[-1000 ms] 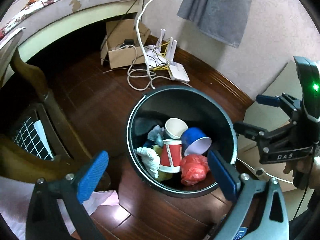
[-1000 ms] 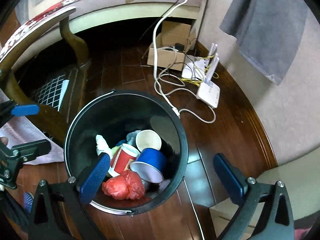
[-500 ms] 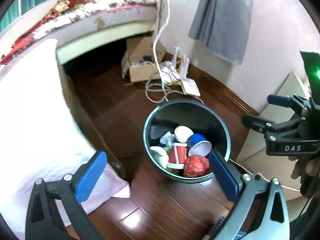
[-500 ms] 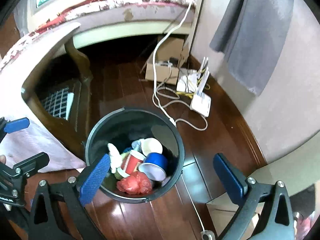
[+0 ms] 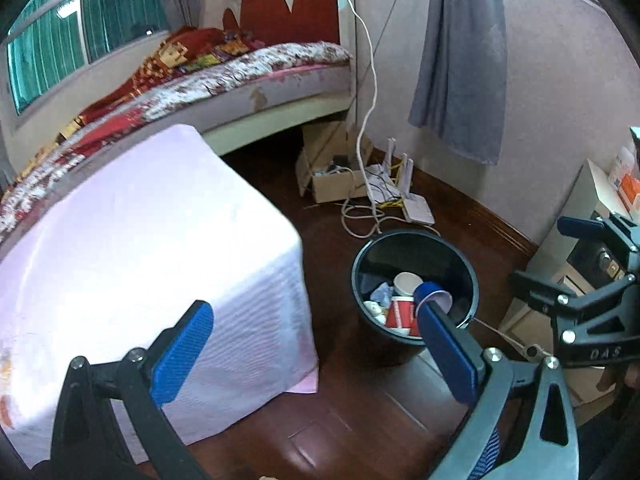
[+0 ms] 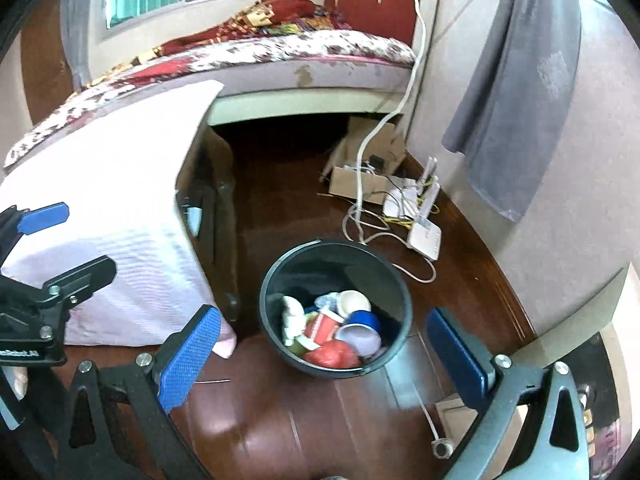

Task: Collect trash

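Note:
A black round bin stands on the dark wood floor; it shows in both views. Inside lie a red paper cup, a blue cup, a white cup, a red crumpled bag and white wads. My left gripper is open and holds nothing, high above the floor to the bin's left. My right gripper is open and holds nothing, well above the bin. Each gripper shows at the edge of the other's view.
A table under a pale pink cloth stands left of the bin. Behind are a bed, a cardboard box, a white router with loose cables, and a grey cloth hanging on the wall. A low cabinet is at right.
Both grippers have risen and drawn back from the bin, which now looks smaller and farther. The table top and bed have come into view. Both stayed open.

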`<act>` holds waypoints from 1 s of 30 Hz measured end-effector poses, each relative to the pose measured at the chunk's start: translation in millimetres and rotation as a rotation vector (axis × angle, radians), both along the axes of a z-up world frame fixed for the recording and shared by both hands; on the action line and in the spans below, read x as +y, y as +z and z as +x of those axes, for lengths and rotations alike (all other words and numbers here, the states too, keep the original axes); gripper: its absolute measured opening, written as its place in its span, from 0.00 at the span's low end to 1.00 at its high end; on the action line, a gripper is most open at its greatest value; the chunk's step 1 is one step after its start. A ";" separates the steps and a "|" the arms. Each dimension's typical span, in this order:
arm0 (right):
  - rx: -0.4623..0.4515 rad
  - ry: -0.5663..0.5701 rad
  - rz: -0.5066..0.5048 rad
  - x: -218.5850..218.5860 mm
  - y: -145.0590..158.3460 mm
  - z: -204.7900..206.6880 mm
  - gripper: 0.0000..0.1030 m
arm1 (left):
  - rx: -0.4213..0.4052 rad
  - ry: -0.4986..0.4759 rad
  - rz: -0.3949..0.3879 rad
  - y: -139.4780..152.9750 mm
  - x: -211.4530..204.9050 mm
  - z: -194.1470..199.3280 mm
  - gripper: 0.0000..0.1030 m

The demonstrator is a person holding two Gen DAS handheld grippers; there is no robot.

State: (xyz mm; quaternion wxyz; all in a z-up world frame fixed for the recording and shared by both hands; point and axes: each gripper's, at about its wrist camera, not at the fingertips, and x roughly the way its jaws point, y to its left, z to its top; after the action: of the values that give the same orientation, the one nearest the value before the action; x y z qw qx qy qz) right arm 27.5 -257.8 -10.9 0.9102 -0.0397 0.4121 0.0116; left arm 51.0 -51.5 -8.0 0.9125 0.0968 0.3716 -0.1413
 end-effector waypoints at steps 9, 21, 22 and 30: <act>-0.061 0.014 0.041 41.4 42.5 -30.6 1.00 | -0.074 0.055 -0.005 31.2 40.6 -33.0 0.99; -0.225 0.033 0.011 89.7 124.1 -82.0 1.00 | -0.193 0.104 -0.060 87.8 81.7 -87.8 0.99; -0.236 0.036 0.007 92.6 129.1 -86.5 1.00 | -0.207 0.107 -0.064 92.4 84.5 -92.7 0.99; -0.296 0.025 -0.014 101.2 159.8 -129.2 1.00 | -0.249 0.133 -0.117 111.1 103.8 -120.1 0.99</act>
State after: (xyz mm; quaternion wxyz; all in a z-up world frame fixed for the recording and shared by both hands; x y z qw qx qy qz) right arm -101.7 -156.7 149.0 0.9606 -0.0527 0.2727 0.0140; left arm -69.1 52.3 103.1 0.9629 0.0357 0.2522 -0.0887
